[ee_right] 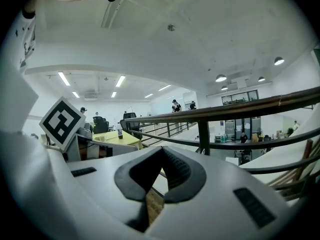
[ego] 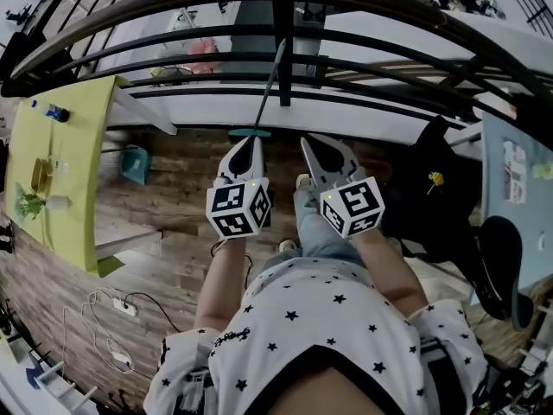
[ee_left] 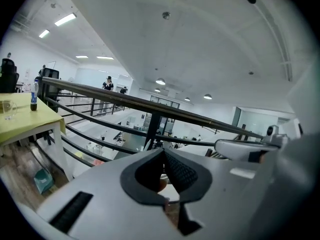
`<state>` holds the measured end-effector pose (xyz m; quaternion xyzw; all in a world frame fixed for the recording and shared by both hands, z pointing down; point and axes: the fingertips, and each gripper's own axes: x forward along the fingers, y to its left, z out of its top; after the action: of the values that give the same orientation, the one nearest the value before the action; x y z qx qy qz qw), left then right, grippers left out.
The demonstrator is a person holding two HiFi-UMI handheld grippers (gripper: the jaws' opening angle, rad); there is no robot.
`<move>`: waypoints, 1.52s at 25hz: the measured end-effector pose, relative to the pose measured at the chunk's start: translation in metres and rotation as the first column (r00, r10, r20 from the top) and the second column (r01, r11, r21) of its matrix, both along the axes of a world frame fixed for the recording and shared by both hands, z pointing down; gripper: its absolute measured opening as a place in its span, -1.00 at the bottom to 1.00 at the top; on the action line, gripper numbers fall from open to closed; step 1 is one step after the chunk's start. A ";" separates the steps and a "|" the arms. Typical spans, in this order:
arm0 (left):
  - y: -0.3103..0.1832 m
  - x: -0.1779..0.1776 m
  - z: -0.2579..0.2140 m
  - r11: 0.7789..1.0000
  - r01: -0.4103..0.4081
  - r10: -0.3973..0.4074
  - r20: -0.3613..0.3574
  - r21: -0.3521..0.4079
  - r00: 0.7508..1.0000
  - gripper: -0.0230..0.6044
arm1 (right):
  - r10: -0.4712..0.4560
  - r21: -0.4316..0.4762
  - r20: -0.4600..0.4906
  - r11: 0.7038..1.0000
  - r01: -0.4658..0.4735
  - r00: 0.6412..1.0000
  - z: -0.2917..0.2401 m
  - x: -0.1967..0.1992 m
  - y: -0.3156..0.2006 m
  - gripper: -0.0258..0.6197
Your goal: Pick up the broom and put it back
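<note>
Standing close to a black railing (ego: pixel 285 59) on the wooden floor (ego: pixel 173 258), a person in a star-print shirt holds both grippers level and side by side, pointing at the rails. The left gripper (ego: pixel 248 145) has its jaws pressed together at the tips with nothing clamped in them. The right gripper (ego: pixel 308 143) is closed the same way and is also empty.

The broom (ego: pixel 269 87) leans against the railing on the far side of the grippers. Its thin handle slants up across the rails, and its teal head (ego: pixel 249 133) sits on the floor just beyond the left gripper's tips, apart from them. A yellow-green table (ego: pixel 60 145) with a small bottle (ego: pixel 57 112) stands well to the left. A black chair (ego: pixel 497 258) is at the right.
</note>
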<state>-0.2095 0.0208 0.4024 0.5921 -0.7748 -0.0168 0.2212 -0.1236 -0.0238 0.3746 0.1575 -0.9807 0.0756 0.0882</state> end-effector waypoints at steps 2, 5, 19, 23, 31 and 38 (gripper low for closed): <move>-0.019 -0.011 0.008 1.000 0.003 -0.003 -0.012 -0.011 1.000 -0.89 | -0.007 -0.003 -0.012 1.000 0.007 1.000 0.007 -0.011 -0.019 -0.94; -0.047 -0.029 0.022 1.000 0.005 -0.005 -0.024 -0.021 1.000 -0.89 | -0.013 -0.015 -0.023 1.000 0.013 1.000 0.019 -0.028 -0.048 -0.94; -0.161 -0.095 0.104 0.999 0.010 -0.015 -0.121 -0.041 0.993 -0.89 | 0.020 -0.075 -0.045 0.997 -0.024 0.999 0.084 -0.079 -0.153 -0.94; -0.191 -0.110 0.132 0.998 0.010 -0.018 -0.127 -0.063 0.992 -0.89 | 0.032 -0.093 -0.057 0.995 -0.037 0.998 0.102 -0.085 -0.172 -0.94; -0.252 -0.123 0.179 0.992 -0.062 0.052 -0.094 -0.106 0.994 -0.78 | 0.042 -0.123 -0.076 0.991 -0.051 0.996 0.130 -0.092 -0.201 -0.94; -0.298 -0.129 0.226 0.981 -0.121 0.111 -0.077 -0.149 0.991 -0.32 | 0.056 -0.148 -0.078 0.987 -0.067 0.995 0.148 -0.093 -0.223 -0.94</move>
<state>-0.3388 -0.2768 0.6287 0.6164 -0.7299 0.0355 0.2931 -0.2166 -0.2470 0.5223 0.1834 -0.9629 0.1463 0.1335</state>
